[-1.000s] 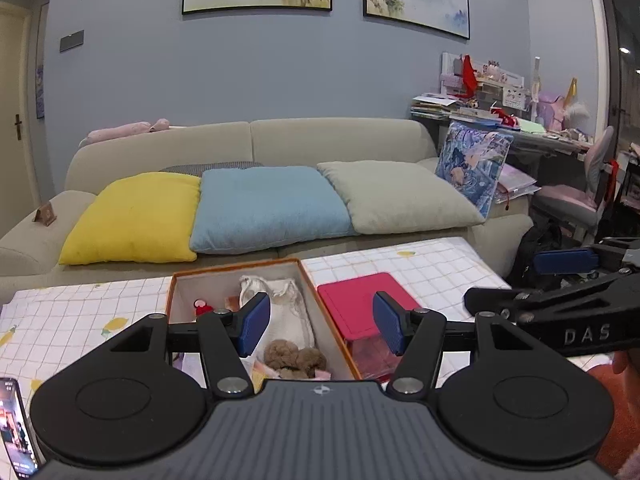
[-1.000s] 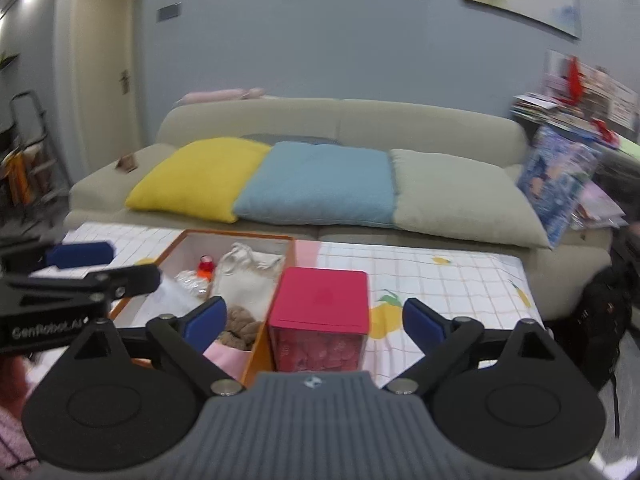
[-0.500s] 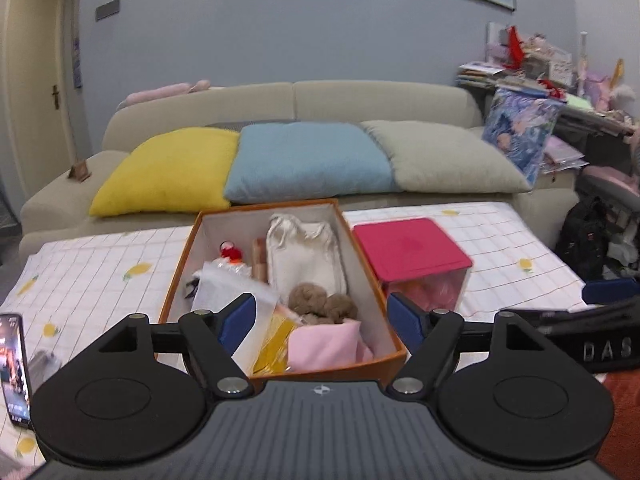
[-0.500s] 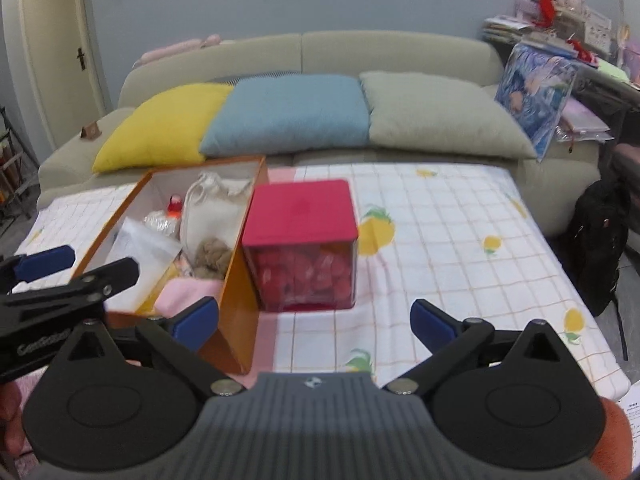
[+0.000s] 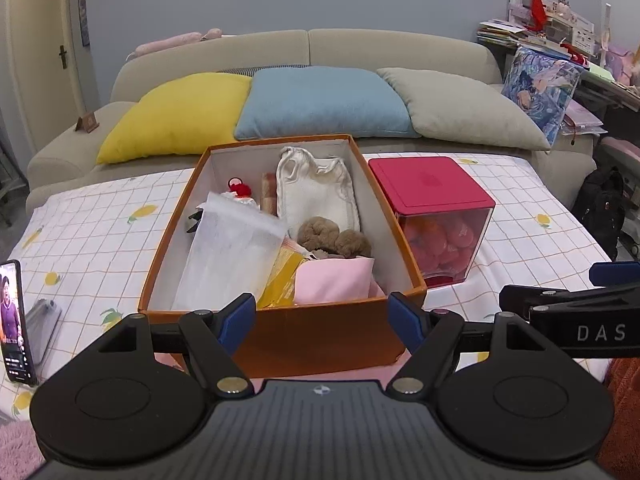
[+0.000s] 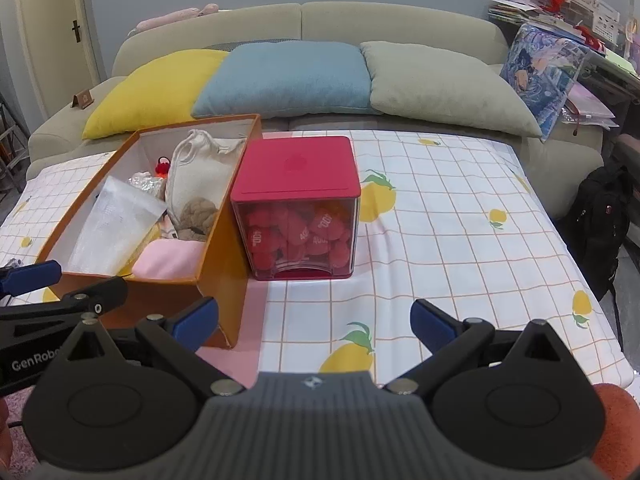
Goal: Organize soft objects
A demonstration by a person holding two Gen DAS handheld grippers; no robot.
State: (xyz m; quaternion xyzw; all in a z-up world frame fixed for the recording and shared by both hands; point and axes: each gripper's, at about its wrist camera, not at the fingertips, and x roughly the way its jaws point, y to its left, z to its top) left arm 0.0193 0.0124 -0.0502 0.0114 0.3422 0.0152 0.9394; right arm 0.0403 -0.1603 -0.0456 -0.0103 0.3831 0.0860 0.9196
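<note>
An open orange box (image 5: 320, 332) stands on the checked tablecloth and holds soft things: a cream drawstring bag (image 5: 316, 192), a brown plush (image 5: 334, 238), a pink cloth (image 5: 334, 282), a clear plastic bag (image 5: 228, 248). The box also shows in the right wrist view (image 6: 222, 272). A clear container with a red lid (image 5: 430, 188), (image 6: 298, 168) full of red soft pieces stands right of the box. My left gripper (image 5: 322, 318) is open and empty at the box's near wall. My right gripper (image 6: 314, 318) is open and empty over the cloth in front of the container.
A phone (image 5: 14, 320) stands at the table's left edge. A sofa (image 5: 308, 48) with yellow, blue and grey cushions lies behind the table. A black backpack (image 6: 600, 216) sits on the floor at right. A cluttered desk (image 5: 560, 32) is at far right.
Both grippers have drawn back and tilted downward, so the box and the red-lidded container now show from above. Both stay open and empty.
</note>
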